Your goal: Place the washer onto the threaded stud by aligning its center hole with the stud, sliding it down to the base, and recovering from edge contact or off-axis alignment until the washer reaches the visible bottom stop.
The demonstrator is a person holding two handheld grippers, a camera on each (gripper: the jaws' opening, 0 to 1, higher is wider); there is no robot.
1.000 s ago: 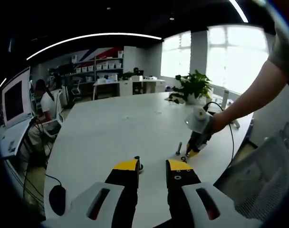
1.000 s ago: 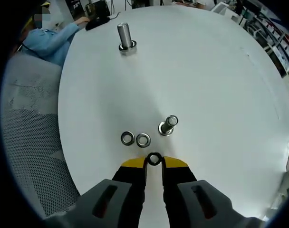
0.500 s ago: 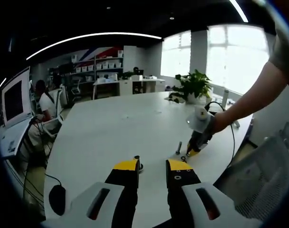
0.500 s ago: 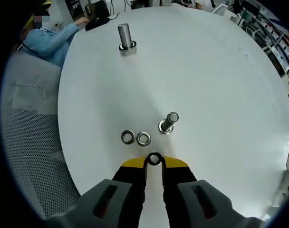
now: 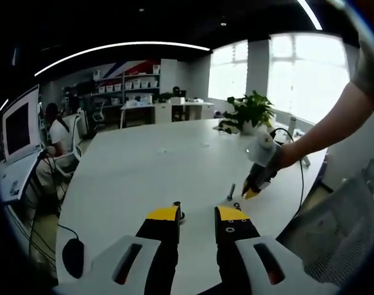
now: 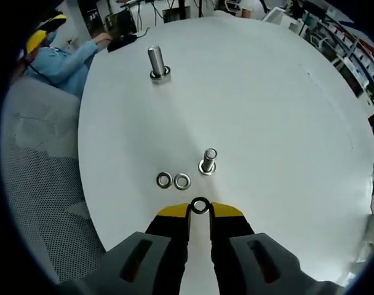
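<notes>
Right gripper [image 6: 200,208]: yellow-tipped black jaws pinched on a small dark metal ring washer [image 6: 200,205], held by its outer rim at two opposite edges, hole facing the camera and unobstructed.
Washer location: in the right jaw tips, off the white round table [image 6: 285,110], near but short of the short threaded steel stud [image 6: 208,161].
Stud: upright on its wider base, just beyond the held washer and slightly to the right in the right gripper view; bare, nothing on it.
Spare washers: two silver ring washers [image 6: 173,180] flat on the table, side by side, just left of the stud.
Second stud: taller smooth steel post [image 6: 155,62] on a flanged base, well apart, toward the far edge.
Left gripper [image 5: 197,216]: yellow-tipped jaws spread apart, holding nothing, hovering low over the table near that post.
Left view of right gripper: right gripper [image 5: 251,190] seen above the stud [image 5: 230,192], tilted down.
Handling: washer likely light, rigid, thin and slick; a rim pinch offers little grip area, so it may pivot or pop out if the edge catches on the threads.
Grip point: outer rim is the sensible hold, keeping the hole clear; washer should be levelled before lowering.
Risk: off-axis drop would leave it cocked on the stud top.
Background: seated person in blue sleeve [image 6: 70,52] at the table edge.
</notes>
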